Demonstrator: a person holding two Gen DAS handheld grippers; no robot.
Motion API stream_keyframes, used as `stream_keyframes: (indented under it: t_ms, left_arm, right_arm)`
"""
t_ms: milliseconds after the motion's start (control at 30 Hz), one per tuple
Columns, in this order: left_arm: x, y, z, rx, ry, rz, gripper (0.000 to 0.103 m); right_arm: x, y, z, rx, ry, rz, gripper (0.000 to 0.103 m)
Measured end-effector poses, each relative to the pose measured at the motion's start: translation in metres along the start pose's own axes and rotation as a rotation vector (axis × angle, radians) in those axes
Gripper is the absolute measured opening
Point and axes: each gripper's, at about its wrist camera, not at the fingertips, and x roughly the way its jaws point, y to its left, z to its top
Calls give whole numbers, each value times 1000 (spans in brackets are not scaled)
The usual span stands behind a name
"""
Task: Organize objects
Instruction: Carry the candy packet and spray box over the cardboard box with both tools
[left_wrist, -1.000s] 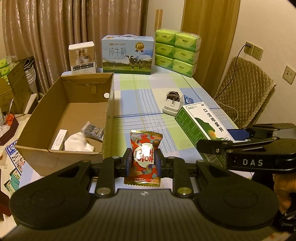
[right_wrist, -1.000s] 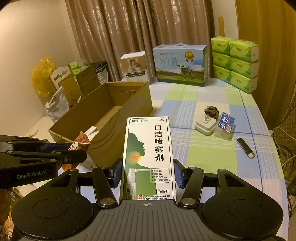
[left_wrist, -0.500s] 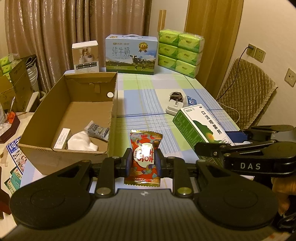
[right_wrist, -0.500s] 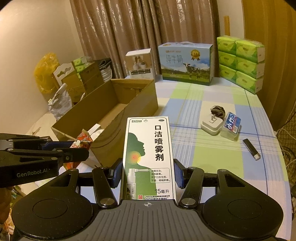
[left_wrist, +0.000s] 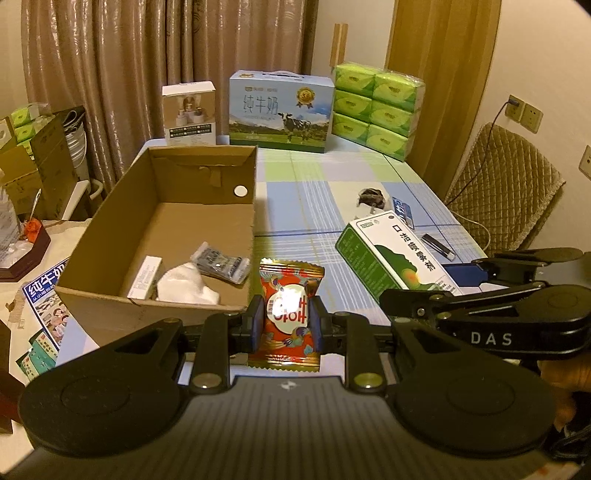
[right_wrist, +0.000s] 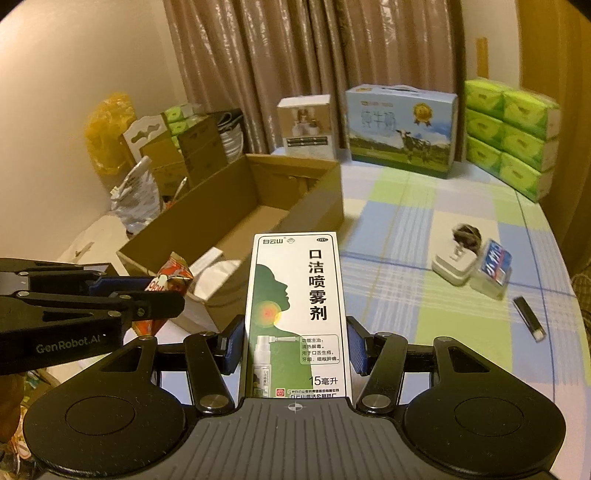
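Note:
My left gripper (left_wrist: 286, 328) is shut on a red candy packet (left_wrist: 290, 310), held above the near right corner of an open cardboard box (left_wrist: 110, 236). My right gripper (right_wrist: 295, 347) is shut on a green and white spray box (right_wrist: 297, 306), seen from the left wrist view as a spray box (left_wrist: 391, 254) over the table to the right. The candy packet (right_wrist: 171, 277) and the left gripper (right_wrist: 162, 291) show at the left of the right wrist view. Inside the box lie a white cloth (left_wrist: 184, 288), a dark packet (left_wrist: 221, 264) and a small white carton (left_wrist: 144, 277).
On the checked tablecloth (right_wrist: 406, 229) sit a white charger with cable (right_wrist: 456, 258), a blue pack (right_wrist: 495, 266) and a black lighter (right_wrist: 530, 319). A milk carton (left_wrist: 280, 110), a small white box (left_wrist: 189, 110) and green tissue packs (left_wrist: 376, 109) line the far edge. A padded chair (left_wrist: 502, 192) stands right.
Both grippers have drifted left toward the cardboard box with their loads still held. The box and the things on the table sit further right in both views.

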Motion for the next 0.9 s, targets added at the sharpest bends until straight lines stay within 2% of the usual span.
stream_keyframes:
  t_ms: [200, 500, 900]
  left_arm:
    - [1, 19, 10, 3, -11, 29, 21]
    - [7, 69, 35, 7, -21, 86, 21]
    - [45, 120, 64, 42, 16, 106, 21]
  right_arm:
    - [18, 15, 21, -32, -5, 27, 52]
    - [55, 33, 61, -49, -8, 65, 52]
    - [112, 49, 95, -66, 28, 74, 52]
